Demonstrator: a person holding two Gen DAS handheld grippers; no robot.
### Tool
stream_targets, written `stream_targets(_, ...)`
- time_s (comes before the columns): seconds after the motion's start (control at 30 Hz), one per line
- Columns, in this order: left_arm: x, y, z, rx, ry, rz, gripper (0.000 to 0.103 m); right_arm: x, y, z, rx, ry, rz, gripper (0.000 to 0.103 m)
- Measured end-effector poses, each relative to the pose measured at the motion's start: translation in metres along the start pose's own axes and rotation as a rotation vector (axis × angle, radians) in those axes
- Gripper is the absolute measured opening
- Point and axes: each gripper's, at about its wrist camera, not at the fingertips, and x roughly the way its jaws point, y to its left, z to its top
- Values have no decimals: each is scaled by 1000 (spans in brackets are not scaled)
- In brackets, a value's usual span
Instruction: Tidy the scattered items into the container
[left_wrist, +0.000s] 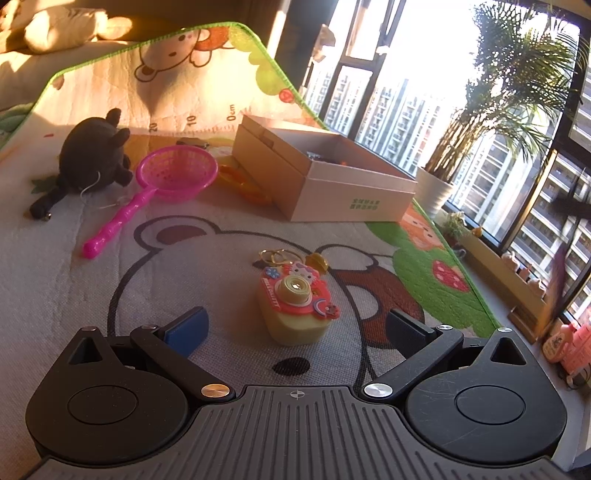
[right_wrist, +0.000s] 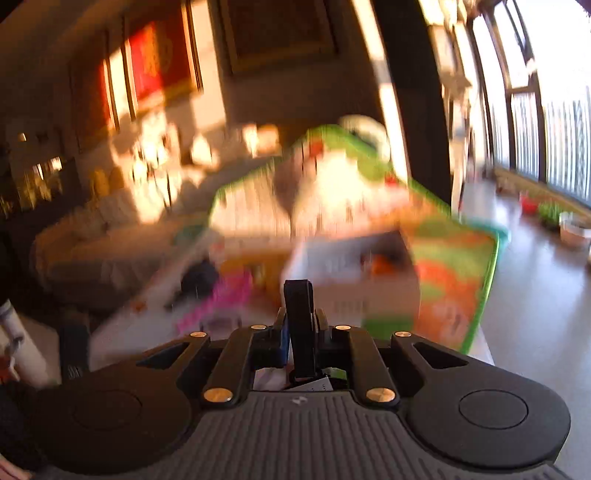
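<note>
In the left wrist view a yellow-and-pink toy camera with a keyring lies on the play mat, between and just ahead of my left gripper's wide-open fingers. Neither pad touches it. Farther back stands the open cardboard box, with small items barely visible inside. A pink strainer, a black plush toy and orange scissors lie left of the box. The right wrist view is motion-blurred. There my right gripper is shut, nothing showing between its tips, in the air short of the box.
A small dark object lies on the mat behind the strainer. A potted palm stands past the mat's right edge, below the windows, and a low ledge with trinkets runs along the glass. A sofa with cushions sits behind the mat.
</note>
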Motion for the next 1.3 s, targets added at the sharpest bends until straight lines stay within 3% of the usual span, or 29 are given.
stream_targets(0.07,0,0,0,-1,0,-1,103,1,2,-5,-12,-4,-17,12)
stream_targets(0.17,1,-1,0,5,2,4,103,-23,1,12,20,-118,41,11)
stream_targets(0.27,0,-1,0,4,1,5,103,-28,4,18,1,-168,59,11)
stream_targets(0.33,0,0,0,3,0,4,103,-5,3,9,7,-92,71,11)
stream_targets(0.43,1,-1,0,5,1,6,103,29,-1,-5,37,12,7,11)
stream_targets(0.8,1,0,-1,2,1,4,103,-6,3,19,8,-107,56,11)
stream_targets(0.9,1,0,0,1,0,3,103,6,-1,22,13,-92,33,11)
stream_targets(0.93,1,0,0,-1,0,2,103,13,-4,21,21,-76,26,14)
stream_targets(1.0,1,0,0,-3,-1,0,103,27,-8,18,34,-49,-11,33)
stream_targets(1.07,0,0,0,-3,-1,0,103,32,-11,12,30,-59,-52,58)
stream_targets(1.3,1,-2,-1,9,4,9,103,19,-19,-4,-22,-68,-129,64)
